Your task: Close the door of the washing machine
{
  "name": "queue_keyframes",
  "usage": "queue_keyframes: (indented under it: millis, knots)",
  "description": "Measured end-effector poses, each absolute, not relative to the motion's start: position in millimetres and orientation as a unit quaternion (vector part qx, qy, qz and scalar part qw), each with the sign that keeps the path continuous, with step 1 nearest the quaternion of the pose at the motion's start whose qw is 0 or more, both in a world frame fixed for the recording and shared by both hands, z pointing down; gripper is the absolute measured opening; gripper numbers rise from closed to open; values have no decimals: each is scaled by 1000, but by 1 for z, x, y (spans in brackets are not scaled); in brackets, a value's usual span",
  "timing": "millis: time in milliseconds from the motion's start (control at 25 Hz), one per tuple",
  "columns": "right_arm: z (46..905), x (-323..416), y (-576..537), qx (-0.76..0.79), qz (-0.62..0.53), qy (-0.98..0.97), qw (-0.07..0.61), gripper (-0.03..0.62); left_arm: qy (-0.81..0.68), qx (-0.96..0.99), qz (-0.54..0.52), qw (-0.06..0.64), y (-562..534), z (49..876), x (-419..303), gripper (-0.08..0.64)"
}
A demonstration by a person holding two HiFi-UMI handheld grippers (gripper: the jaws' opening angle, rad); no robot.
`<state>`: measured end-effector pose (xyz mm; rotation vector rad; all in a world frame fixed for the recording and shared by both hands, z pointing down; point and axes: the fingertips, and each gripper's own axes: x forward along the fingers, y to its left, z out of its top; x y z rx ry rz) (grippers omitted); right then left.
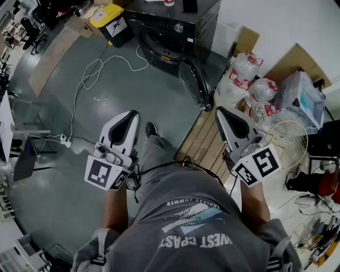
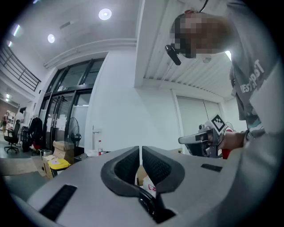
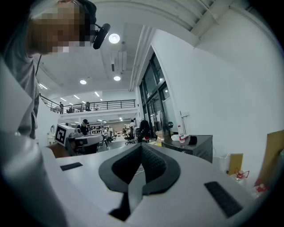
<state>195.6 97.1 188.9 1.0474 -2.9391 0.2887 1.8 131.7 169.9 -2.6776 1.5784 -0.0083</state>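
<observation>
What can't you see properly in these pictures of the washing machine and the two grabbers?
- Inside the washing machine: head view, the drum is too dark to tell what it holds.
- Machine's top: head view, cut off by the upper edge.
- Open door: missing from both gripper views, where the left gripper and right gripper fill the lower picture with their own bodies.
- Label on the yellow-topped box: head view, too small.

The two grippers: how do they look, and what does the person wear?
The left gripper and right gripper are white wedge-shaped shells with black inlays, each carrying a cube with black-and-white square markers. Their pads are dark and ribbed. A thin black cable runs between them. The person wears a grey printed T-shirt.
</observation>
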Motion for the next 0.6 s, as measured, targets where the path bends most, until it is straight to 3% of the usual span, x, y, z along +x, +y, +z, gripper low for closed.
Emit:
queue_keyframes:
  millis: [600]
  knots:
    - [191,194,85,326,96,-940,7,28,512,-859,-6,9,122,173,2,34]
